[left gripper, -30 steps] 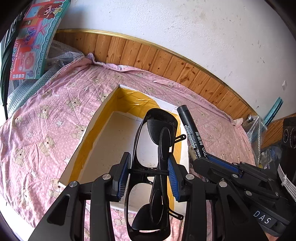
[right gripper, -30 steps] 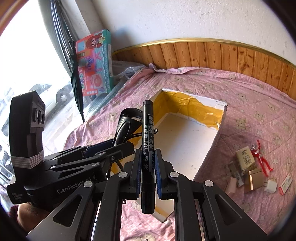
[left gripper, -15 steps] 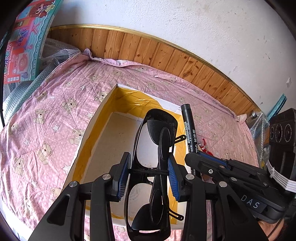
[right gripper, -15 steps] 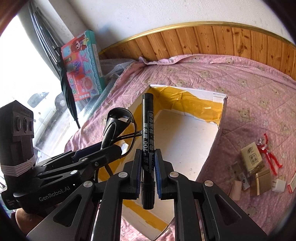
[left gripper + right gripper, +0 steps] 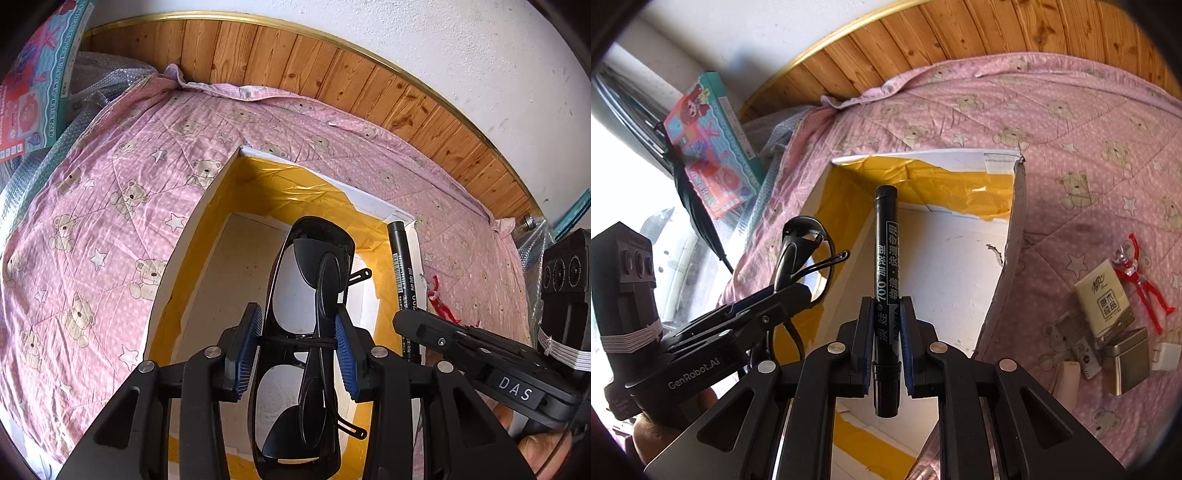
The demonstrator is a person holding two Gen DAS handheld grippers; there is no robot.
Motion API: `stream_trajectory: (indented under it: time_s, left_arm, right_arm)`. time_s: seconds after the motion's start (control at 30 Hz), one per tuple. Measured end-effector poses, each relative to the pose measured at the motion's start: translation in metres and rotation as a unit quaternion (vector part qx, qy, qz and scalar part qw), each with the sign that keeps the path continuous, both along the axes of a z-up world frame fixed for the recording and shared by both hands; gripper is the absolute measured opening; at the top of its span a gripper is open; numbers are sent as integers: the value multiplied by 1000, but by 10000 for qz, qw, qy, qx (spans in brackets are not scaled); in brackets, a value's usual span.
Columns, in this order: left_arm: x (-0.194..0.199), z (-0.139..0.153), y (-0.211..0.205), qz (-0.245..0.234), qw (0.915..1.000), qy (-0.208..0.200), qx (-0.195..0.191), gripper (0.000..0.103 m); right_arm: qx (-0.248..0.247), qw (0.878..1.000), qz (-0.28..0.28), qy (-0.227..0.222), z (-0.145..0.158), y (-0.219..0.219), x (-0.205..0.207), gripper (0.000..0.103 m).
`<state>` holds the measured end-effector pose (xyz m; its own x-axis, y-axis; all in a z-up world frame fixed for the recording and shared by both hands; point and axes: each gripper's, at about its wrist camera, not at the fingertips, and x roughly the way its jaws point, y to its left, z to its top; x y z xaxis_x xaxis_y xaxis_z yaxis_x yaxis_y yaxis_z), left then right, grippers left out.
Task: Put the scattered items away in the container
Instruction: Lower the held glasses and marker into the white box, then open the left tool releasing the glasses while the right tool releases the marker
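Your left gripper [image 5: 299, 350] is clamped on folded black sunglasses [image 5: 310, 332], and your right gripper [image 5: 884, 332] pinches a black marker [image 5: 885, 280]; both hang over the open cardboard box [image 5: 1012, 251] lined with yellow tape. You're at the drop step, so lower each load toward the box floor and spread the fingers. Beyond the box's right wall, on the pink bedspread [image 5: 1071, 122], a tissue pack [image 5: 1102, 291], metal tin [image 5: 1128, 360] and red toy figure [image 5: 1145, 288] still wait.
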<state>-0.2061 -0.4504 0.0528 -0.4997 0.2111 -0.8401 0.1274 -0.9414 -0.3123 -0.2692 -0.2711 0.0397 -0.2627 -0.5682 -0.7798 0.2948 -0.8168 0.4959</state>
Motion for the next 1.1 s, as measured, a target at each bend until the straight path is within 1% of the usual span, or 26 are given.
stream_trajectory:
  time_s: [0.1, 0.17, 0.27, 0.47, 0.57, 0.83, 0.9, 1.1]
  left_arm:
    - [-14, -4, -2, -75, 9998, -188, 69, 40]
    - [-22, -7, -4, -98, 9994, -315, 102, 40]
    - [-34, -14, -3, -146, 9987, -493, -9, 40]
    - [-54, -37, 1, -212, 9956, -823, -404, 40]
    - [-62, -47, 2, -254, 9939, -920, -546, 40]
    - [-84, -68, 6, -334, 9906, -1139, -675, 40]
    - [-88, -73, 4, -321, 9902, -1189, -651, 40]
    - [-97, -84, -3, -233, 9891, -1326, -601, 40]
  right_arm:
    - [5, 9998, -25, -202, -5, 1, -12, 14]
    - [-76, 9991, -50, -413, -10, 0, -20, 14]
    - [-56, 9980, -26, -626, -17, -7, -29, 14]
    - [562, 9966, 289, -535, -27, -32, -41, 14]
    - [754, 9951, 359, -534, -32, -37, -47, 14]
    - [1086, 9910, 442, -647, -42, -49, -64, 14]
    - [1097, 9904, 455, -712, -44, -51, -67, 14]
    - [1317, 9873, 518, -717, -50, -59, -73, 15]
